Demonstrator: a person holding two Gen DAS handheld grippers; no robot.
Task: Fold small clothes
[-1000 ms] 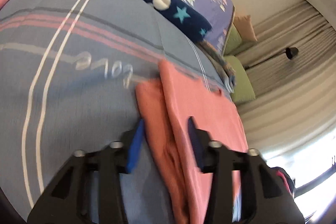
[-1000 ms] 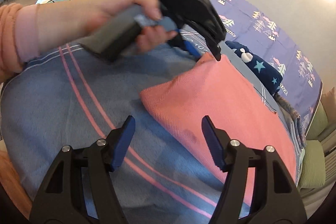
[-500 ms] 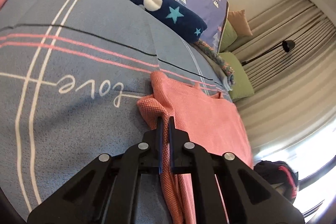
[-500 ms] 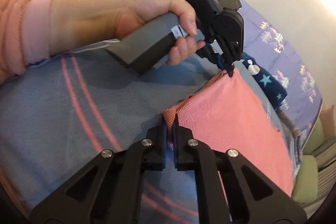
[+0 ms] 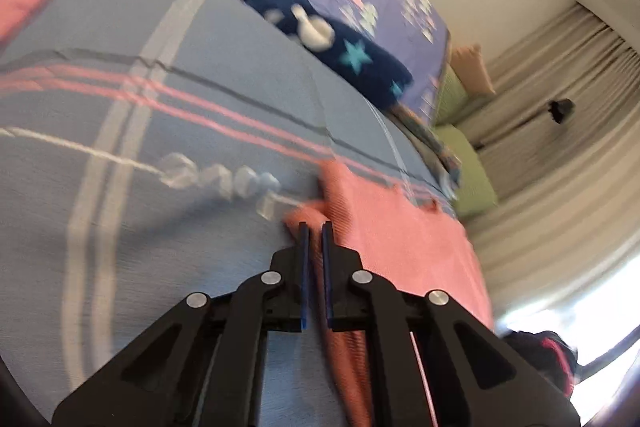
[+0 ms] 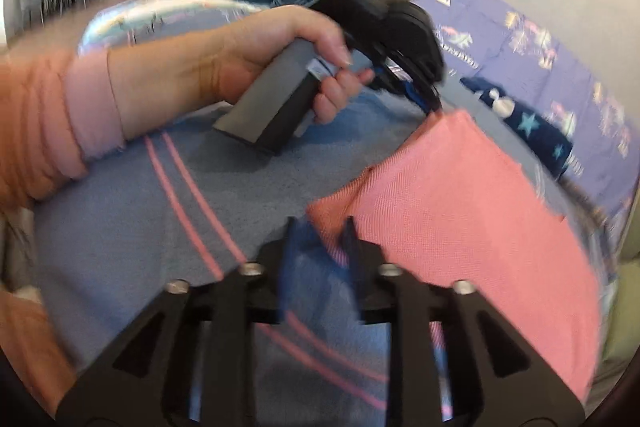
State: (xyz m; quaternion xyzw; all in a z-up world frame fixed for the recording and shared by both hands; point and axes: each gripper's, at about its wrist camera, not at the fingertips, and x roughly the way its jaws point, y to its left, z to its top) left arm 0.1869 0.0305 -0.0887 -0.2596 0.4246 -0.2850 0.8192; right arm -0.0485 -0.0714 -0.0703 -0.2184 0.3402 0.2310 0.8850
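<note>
The left tool (image 5: 315,227) pinches the near corner of the pink cloth (image 5: 400,239) on the blue bed cover (image 5: 160,227), the right tool (image 6: 320,227) is opening with another corner just ahead between its fingers, and a dark starry blanket (image 5: 352,63) lies farther off.

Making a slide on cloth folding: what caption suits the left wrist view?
Left gripper shut on the corner of a pink garment lying on a blue striped bedspread.
</note>
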